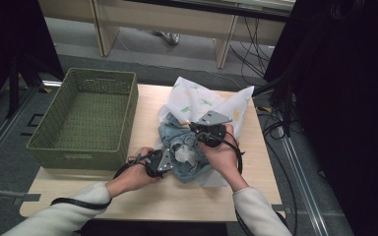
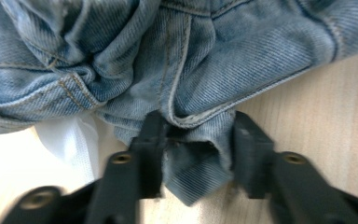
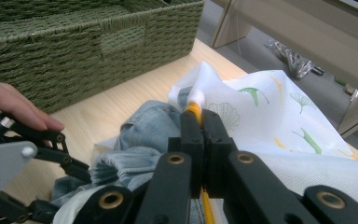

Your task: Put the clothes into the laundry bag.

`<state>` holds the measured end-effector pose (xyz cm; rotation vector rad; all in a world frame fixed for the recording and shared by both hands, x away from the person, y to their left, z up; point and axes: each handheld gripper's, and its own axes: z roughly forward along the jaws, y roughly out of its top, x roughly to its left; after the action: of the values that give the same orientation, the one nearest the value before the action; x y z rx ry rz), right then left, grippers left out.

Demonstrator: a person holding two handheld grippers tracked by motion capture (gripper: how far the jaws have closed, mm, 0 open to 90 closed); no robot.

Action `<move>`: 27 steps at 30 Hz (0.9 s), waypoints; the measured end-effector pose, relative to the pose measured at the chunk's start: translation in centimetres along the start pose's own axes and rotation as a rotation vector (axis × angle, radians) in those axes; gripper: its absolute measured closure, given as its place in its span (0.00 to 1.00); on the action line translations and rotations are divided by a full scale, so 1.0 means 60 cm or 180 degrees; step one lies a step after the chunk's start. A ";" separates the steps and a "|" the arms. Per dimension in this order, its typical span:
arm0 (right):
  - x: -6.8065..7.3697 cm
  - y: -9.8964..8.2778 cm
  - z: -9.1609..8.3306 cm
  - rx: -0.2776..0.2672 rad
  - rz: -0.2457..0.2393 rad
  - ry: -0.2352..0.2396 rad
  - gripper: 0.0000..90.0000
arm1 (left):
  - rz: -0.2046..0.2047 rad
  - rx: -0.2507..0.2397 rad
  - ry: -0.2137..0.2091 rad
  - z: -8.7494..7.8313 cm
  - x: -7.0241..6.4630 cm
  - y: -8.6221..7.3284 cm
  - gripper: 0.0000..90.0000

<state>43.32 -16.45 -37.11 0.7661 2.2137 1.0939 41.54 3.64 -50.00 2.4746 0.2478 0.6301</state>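
Note:
A crumpled blue denim garment (image 1: 170,135) lies mid-table, partly on a white leaf-print cloth (image 1: 192,101). My left gripper (image 1: 174,160) sits at the denim's near left edge. In the left gripper view its jaws stand on either side of a folded denim corner (image 2: 196,175) that fills the gap between them, low over the wood. My right gripper (image 1: 194,128) is over the pile. In the right gripper view it (image 3: 200,116) is shut on a yellow-trimmed fold of the white cloth (image 3: 270,107), with denim (image 3: 144,126) bunched just below.
A green woven basket (image 1: 86,147) stands on the table's left part, close to the left hand; its wall (image 3: 74,46) rises behind the pile. Bare wood (image 1: 152,196) lies toward the near edge. Desk legs and cables are on the floor beyond.

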 end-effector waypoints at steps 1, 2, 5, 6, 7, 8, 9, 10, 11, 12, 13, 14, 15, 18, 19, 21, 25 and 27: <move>0.000 0.000 0.000 0.0000 0.0000 0.0000 1.00 | -0.0031 0.0002 0.0032 0.001 0.000 0.000 0.71; 0.002 0.001 0.000 -0.0005 -0.0014 0.0005 1.00 | -0.0114 -0.0014 0.0052 0.001 0.001 0.001 0.81; 0.004 0.002 0.000 -0.0007 -0.0026 0.0006 1.00 | -0.0226 -0.0052 0.0070 -0.003 0.002 0.003 0.90; 0.006 0.003 0.001 -0.0010 -0.0027 0.0008 1.00 | -0.0316 -0.0130 0.0106 -0.010 0.003 0.007 0.91; 0.007 0.003 0.001 -0.0014 -0.0035 0.0003 1.00 | -0.0388 -0.0216 0.0144 -0.014 0.003 0.008 0.91; 0.007 0.004 0.001 -0.0021 -0.0030 0.0003 1.00 | -0.0409 -0.0257 0.0155 -0.019 0.005 0.010 0.92; 0.007 0.004 0.001 -0.0027 -0.0029 -0.0003 1.00 | -0.0482 -0.0332 0.0161 -0.024 0.006 0.011 0.92; 0.007 0.005 0.001 -0.0034 -0.0014 -0.0009 1.00 | -0.0512 -0.0379 0.0162 -0.031 0.008 0.013 0.92; 0.008 0.006 0.000 -0.0037 0.0001 -0.0010 1.00 | -0.0560 -0.0436 0.0168 -0.038 0.010 0.016 0.92; 0.007 0.007 0.000 -0.0053 -0.0020 -0.0006 1.00 | -0.0607 -0.0496 0.0170 -0.045 0.012 0.019 0.92; 0.007 0.008 -0.001 -0.0071 -0.0038 -0.0026 1.00 | -0.0665 -0.0558 0.0178 -0.052 0.013 0.023 0.92; 0.008 0.009 -0.001 -0.0081 -0.0027 -0.0028 1.00 | -0.0717 -0.0618 0.0183 -0.060 0.015 0.027 0.92; 0.008 0.010 -0.002 -0.0089 -0.0032 -0.0021 1.00 | -0.0717 -0.0618 0.0183 -0.060 0.015 0.027 0.92; 0.011 0.014 -0.003 -0.0104 -0.0050 -0.0029 1.00 | -0.0817 -0.0764 0.0201 -0.082 0.019 0.039 0.92; 0.013 0.016 -0.003 -0.0114 -0.0053 -0.0030 1.00 | -0.0864 -0.0835 0.0215 -0.095 0.021 0.045 0.92; 0.016 0.019 -0.004 -0.0128 -0.0069 -0.0023 1.00 | -0.0892 -0.0885 0.0232 -0.106 0.022 0.050 0.92; 0.022 0.026 -0.008 -0.0161 -0.0068 -0.0009 1.00 | -0.0914 -0.0963 0.0309 -0.128 0.025 0.059 0.92; 0.023 0.029 -0.011 -0.0202 -0.0076 -0.0012 1.00 | -0.0898 -0.0991 0.0376 -0.141 0.027 0.064 0.92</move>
<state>42.36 -14.98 -35.64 0.7122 2.1685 1.1443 38.97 5.05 -41.01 2.0601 0.4952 0.6403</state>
